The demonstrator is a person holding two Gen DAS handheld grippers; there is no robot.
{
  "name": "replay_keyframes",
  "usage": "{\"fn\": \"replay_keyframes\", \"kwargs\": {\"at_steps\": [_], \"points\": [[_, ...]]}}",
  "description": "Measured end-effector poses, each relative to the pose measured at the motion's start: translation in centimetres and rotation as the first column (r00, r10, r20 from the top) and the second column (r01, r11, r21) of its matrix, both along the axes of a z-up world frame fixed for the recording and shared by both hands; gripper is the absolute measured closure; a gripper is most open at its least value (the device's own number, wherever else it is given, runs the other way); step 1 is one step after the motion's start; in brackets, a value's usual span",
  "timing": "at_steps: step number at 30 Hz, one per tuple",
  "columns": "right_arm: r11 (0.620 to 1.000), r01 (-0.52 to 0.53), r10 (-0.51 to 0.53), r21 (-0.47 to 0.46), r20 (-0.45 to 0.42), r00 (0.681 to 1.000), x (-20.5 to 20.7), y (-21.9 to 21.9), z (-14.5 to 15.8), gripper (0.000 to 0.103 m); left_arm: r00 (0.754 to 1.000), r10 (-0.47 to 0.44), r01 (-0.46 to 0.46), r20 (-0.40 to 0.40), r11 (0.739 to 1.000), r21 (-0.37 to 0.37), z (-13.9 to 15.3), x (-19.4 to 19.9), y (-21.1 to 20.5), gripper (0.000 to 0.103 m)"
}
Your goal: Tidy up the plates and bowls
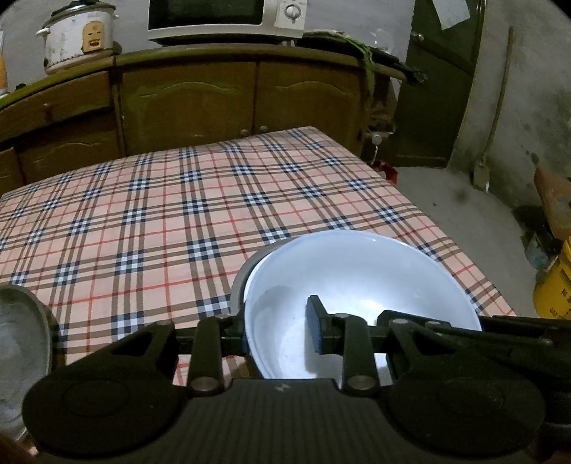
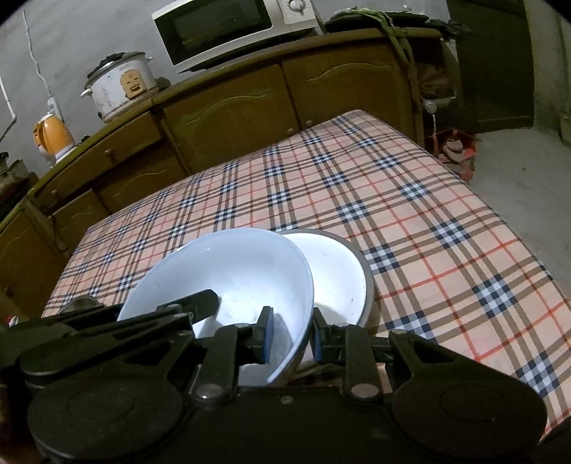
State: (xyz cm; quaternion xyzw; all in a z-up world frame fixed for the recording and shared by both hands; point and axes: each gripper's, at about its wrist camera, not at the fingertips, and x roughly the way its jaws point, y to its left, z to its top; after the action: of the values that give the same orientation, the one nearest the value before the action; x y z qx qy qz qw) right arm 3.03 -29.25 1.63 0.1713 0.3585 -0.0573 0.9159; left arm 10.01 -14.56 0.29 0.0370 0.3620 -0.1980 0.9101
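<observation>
A white bowl (image 1: 357, 271) hangs tilted just above the plaid table, gripped from both sides. My left gripper (image 1: 278, 321) is shut on its left rim, one pad inside and the other outside the wall. On the opposite rim my right gripper (image 2: 292, 321) is shut the same way on the white bowl (image 2: 232, 264). The left gripper's finger (image 2: 200, 303) shows inside the bowl in the right wrist view. Partly under the white bowl sits a grey-rimmed dish (image 2: 339, 275), white inside; only its rim (image 1: 249, 267) shows in the left wrist view.
The table wears a plaid cloth (image 1: 160, 214). A grey metal bowl (image 1: 18, 349) sits at its near left edge. Behind stands a wooden cabinet (image 1: 200, 103) with a microwave (image 1: 228, 18) and rice cooker (image 1: 78, 35). Bare floor (image 1: 464, 221) lies to the right.
</observation>
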Motion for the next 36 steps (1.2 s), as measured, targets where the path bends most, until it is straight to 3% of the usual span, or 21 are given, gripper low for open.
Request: {"fn": "replay_keyframes", "kwargs": {"at_steps": [36], "points": [[1.0,0.018,-0.018,0.022,-0.026,1.0,4.6,-2.8,-1.8,0.075,0.998,-0.024,0.027,-0.066,0.999,0.047,-1.3,4.3,-2.2,0.072]]}}
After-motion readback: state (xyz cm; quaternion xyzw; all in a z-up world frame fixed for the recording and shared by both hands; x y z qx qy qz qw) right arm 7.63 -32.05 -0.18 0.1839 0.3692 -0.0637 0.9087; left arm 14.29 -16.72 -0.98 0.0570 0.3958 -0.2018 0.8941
